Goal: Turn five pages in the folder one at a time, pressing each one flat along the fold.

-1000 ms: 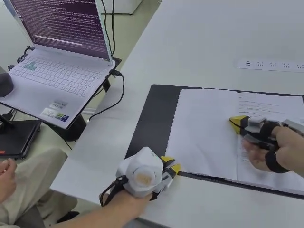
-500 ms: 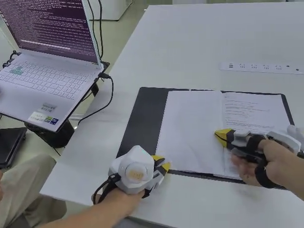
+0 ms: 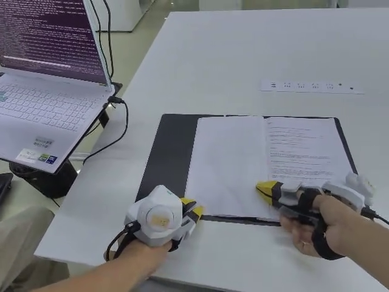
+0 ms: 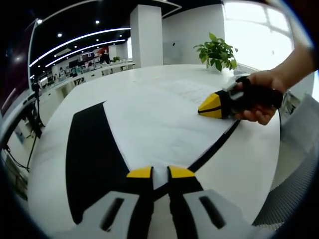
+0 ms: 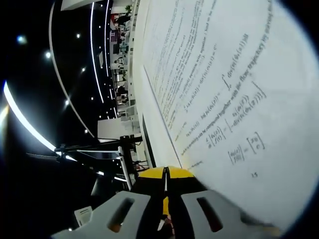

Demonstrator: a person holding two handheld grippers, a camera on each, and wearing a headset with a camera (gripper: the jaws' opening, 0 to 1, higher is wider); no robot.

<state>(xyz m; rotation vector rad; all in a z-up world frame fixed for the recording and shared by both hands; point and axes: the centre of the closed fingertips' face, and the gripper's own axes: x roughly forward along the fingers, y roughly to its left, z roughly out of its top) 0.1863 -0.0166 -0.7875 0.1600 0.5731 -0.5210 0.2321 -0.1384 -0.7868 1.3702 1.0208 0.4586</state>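
Note:
A black folder (image 3: 165,155) lies open on the white table, with a blank page (image 3: 228,158) on its left and a printed page (image 3: 304,149) on its right. My right gripper (image 3: 262,187) is shut, its yellow tips resting on the fold near the folder's front edge. In the right gripper view the shut tips (image 5: 166,172) lie against the printed page (image 5: 229,94). My left gripper (image 3: 193,210) is shut and sits at the front left corner of the blank page. Its yellow tips (image 4: 159,172) meet over the page corner, and the right gripper (image 4: 207,107) shows beyond them.
An open laptop (image 3: 42,79) on a stand sits off the table's left edge, with a cable (image 3: 118,121) hanging from it. A white power strip (image 3: 313,87) lies behind the folder. The table's front edge runs just below both hands.
My right gripper has slid along the fold toward the folder's front edge. The left gripper stays at the page corner. The head camera has shifted to the right.

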